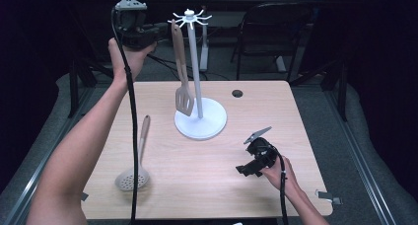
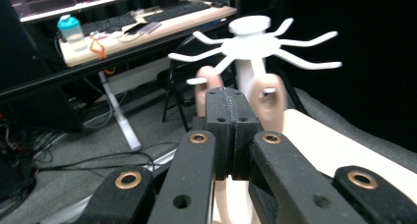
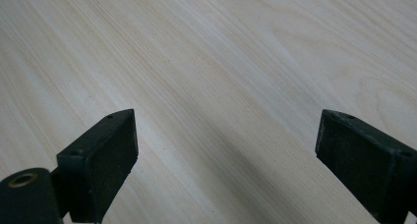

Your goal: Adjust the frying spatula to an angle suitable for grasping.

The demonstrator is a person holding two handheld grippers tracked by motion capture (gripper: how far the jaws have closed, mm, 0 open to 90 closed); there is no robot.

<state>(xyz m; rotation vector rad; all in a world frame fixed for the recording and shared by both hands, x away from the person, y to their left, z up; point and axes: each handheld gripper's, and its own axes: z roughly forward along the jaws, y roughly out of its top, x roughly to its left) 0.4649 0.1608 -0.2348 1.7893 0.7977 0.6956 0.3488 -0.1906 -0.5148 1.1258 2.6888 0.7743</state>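
Note:
A white utensil rack [image 1: 196, 67] stands on a round base mid-table, with a ring of hooks [image 2: 255, 44] at its top. A beige slotted spatula [image 1: 184, 99] hangs upright beside the pole, its handle top right at a hook; I cannot tell if it is hooked on. My left gripper [image 1: 165, 31] is raised beside the hooks and is shut on the spatula handle [image 2: 268, 98]. On the table's left part lies a skimmer spoon [image 1: 133, 177]. My right gripper [image 1: 245, 168] rests low over the wooden table [image 3: 221, 62] at the front right, open with nothing in it.
A cable hole [image 1: 237, 93] sits in the table's far edge. A black chair [image 1: 276, 27] stands behind the table. A small metal clip [image 1: 329, 196] lies at the right front corner. In the left gripper view a desk [image 2: 147, 32] shows far behind.

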